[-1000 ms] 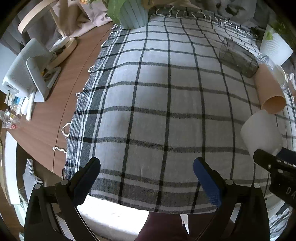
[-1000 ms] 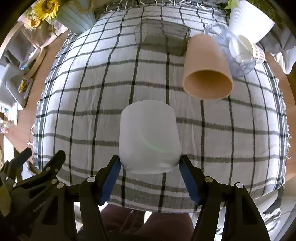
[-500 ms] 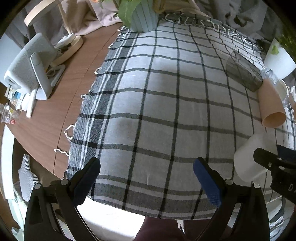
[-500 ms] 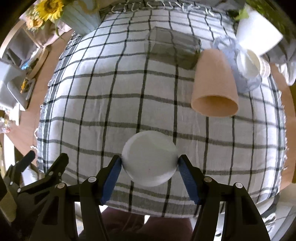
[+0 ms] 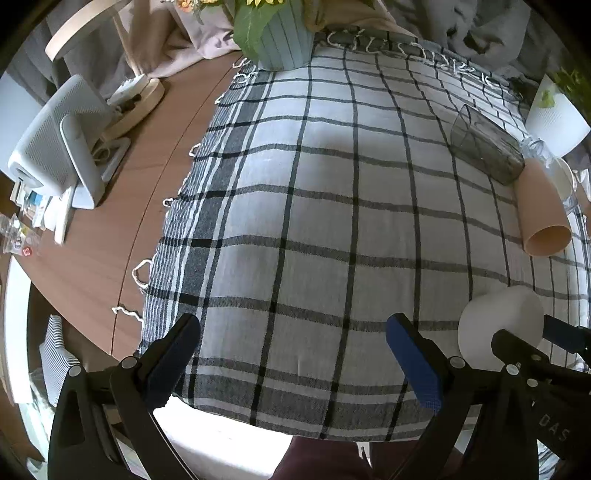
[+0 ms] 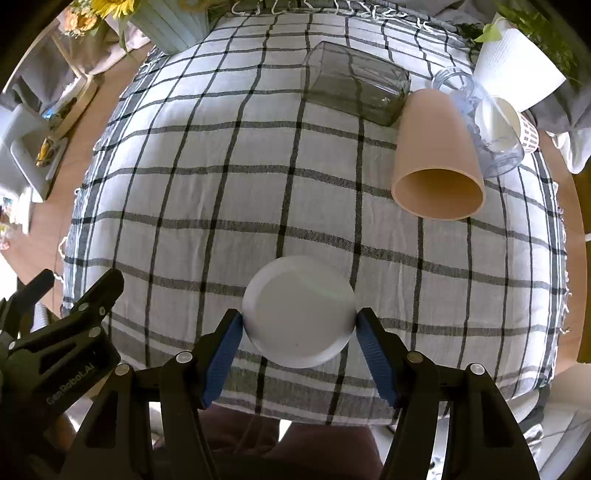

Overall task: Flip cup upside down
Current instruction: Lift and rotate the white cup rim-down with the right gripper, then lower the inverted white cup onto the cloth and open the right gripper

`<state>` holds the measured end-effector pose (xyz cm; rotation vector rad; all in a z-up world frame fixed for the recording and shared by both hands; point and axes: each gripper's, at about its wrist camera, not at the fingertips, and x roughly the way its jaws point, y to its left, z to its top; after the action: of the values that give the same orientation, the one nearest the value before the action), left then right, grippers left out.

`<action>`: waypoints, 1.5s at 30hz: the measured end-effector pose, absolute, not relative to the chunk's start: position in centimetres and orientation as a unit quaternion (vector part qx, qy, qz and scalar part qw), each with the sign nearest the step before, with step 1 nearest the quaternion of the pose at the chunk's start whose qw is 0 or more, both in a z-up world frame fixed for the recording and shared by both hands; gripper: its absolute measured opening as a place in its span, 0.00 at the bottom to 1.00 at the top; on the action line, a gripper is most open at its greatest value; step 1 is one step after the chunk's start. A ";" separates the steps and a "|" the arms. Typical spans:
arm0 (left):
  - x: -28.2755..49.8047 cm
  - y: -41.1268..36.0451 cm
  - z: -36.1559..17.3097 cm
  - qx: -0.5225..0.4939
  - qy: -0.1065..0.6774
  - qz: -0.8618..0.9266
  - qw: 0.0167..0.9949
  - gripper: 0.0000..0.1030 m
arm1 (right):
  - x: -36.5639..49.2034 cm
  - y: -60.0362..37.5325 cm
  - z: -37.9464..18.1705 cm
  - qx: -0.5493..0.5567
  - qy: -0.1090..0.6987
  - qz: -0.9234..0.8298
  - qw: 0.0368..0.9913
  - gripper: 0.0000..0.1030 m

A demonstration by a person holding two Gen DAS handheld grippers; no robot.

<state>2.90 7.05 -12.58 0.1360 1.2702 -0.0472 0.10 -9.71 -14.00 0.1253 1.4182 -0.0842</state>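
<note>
A white cup (image 6: 299,312) is held between the blue pads of my right gripper (image 6: 299,325), shut on its sides. Its flat base faces the right wrist camera, its mouth hidden behind, pointing away toward the checked cloth (image 6: 221,192). In the left wrist view the same cup (image 5: 498,325) shows at the right edge, above the cloth's near part, with the right gripper's black fingers on it. My left gripper (image 5: 291,354) is open and empty over the near edge of the cloth (image 5: 314,221).
A peach cup (image 6: 436,162) lies on its side at the right, mouth toward me. A smoky glass container (image 6: 354,88) and a clear jar (image 6: 487,122) lie behind it. White planter (image 6: 517,70) back right, ribbed vase (image 6: 166,26) back left. White device (image 5: 62,147) on wooden table left.
The right gripper has turned the white cup from lying with its side up to base facing the camera. The left gripper has pulled back slightly and stays open.
</note>
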 end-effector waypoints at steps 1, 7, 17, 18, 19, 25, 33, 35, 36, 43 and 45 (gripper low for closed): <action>2.9 7.0 -12.5 0.065 0.591 -0.021 0.804 0.99 | 0.1 -9.7 -14.0 0.059 0.650 -0.040 0.757 0.62; 2.5 7.0 -11.4 0.075 0.578 -0.019 0.812 0.99 | 0.0 -9.9 -14.0 0.069 0.654 -0.039 0.753 0.75; 1.3 5.6 -7.6 0.079 0.536 -0.030 0.840 0.99 | -2.5 -12.3 -9.3 0.103 0.602 -0.065 0.789 0.85; 1.1 5.3 -6.9 0.079 0.529 -0.034 0.844 0.99 | -2.8 -12.6 -8.6 0.106 0.592 -0.068 0.796 0.86; 1.0 5.1 -6.4 0.079 0.523 -0.037 0.848 0.99 | -3.3 -13.0 -7.6 0.110 0.579 -0.073 0.805 0.88; 0.0 4.2 -3.2 0.090 0.471 -0.042 0.877 0.99 | -5.1 -14.6 -3.5 0.124 0.503 -0.107 0.849 0.92; -1.3 5.0 0.4 0.085 0.402 -0.025 0.911 1.00 | -7.6 -15.0 1.0 0.119 0.415 -0.137 0.891 0.94; -1.8 5.2 1.1 0.081 0.390 -0.026 0.917 1.00 | -8.2 -14.8 1.9 0.112 0.394 -0.141 0.901 0.94; -2.0 5.3 1.3 0.080 0.385 -0.027 0.919 1.00 | -8.5 -14.6 2.4 0.109 0.385 -0.142 0.906 0.94; -3.2 6.2 2.6 0.082 0.359 -0.014 0.930 1.00 | -9.7 -13.1 4.2 0.087 0.350 -0.137 0.922 0.95; -3.4 6.3 2.8 0.085 0.353 -0.013 0.932 1.00 | -10.1 -13.0 4.4 0.087 0.345 -0.139 0.924 0.95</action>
<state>-3.44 6.31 2.84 0.1733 0.7230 -0.0262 -10.05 -12.96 4.40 0.1787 0.7072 -0.2855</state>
